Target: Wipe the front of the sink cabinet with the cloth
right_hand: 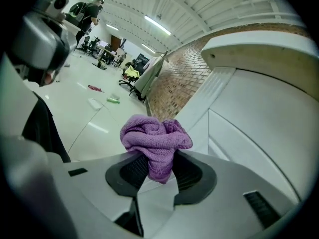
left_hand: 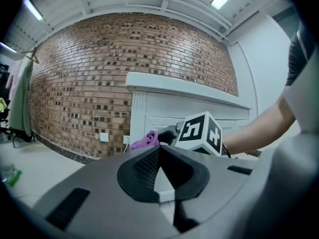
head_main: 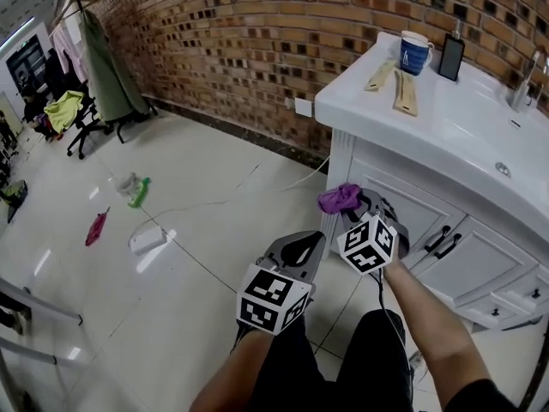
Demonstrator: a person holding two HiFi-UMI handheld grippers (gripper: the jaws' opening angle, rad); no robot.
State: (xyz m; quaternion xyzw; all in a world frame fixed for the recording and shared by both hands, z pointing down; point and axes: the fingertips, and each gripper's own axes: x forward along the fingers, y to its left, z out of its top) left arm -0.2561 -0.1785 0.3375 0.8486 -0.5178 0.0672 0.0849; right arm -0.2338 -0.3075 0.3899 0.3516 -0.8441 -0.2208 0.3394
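Right gripper point(right_hand: 157, 166) pinches one purple cloth point(right_hand: 155, 141) between its jaws. The bunched cloth sits just beside the front corner of the one white sink cabinet point(right_hand: 249, 123), and we cannot tell if they touch. Left gripper point(left_hand: 159, 151) has its jaws pressed together on nothing, apart from the cabinet. We count two grippers, one cloth, one cabinet, and one blue mug point(head_main: 416, 54) on the countertop point(head_main: 463, 118).

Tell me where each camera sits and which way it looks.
Head view: on the head, looking down at left claw, right claw, forearms, cabinet.
Left gripper view: on the shut left claw, facing brick wall, cabinet.
Right gripper view: on the right claw, shut on purple cloth, beside cabinet.
All three share the cloth.
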